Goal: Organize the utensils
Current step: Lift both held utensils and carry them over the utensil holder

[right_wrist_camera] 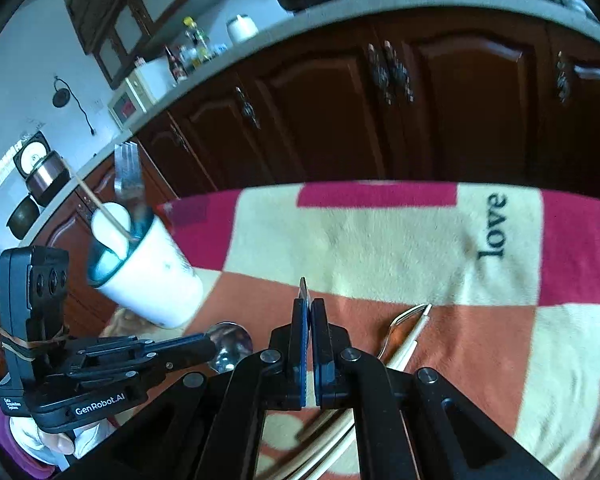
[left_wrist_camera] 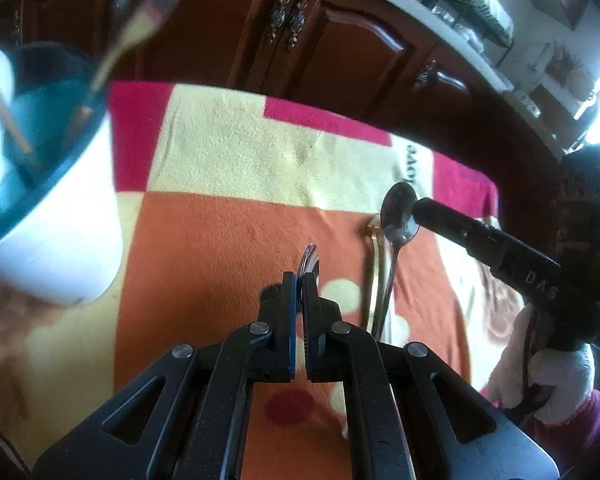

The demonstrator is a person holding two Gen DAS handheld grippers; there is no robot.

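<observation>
The left gripper (left_wrist_camera: pixel 300 280) has its fingers clamped on a spoon (right_wrist_camera: pixel 230 346), lifted for carrying. The right gripper (right_wrist_camera: pixel 309 304) has its fingers pressed together on a thin metal edge, apparently a second spoon (left_wrist_camera: pixel 398 212). Just beyond, chopsticks (right_wrist_camera: pixel 406 344) lie loose on the cloth (right_wrist_camera: pixel 380 240). Farther left, the white cup (right_wrist_camera: pixel 152 280) collects a fork (right_wrist_camera: pixel 127 176), a white spoon and a stick.

Daylight glare blown out at right edge; cup (left_wrist_camera: pixel 56 240) blurred; strong fisheye curvature, dark corners.
</observation>
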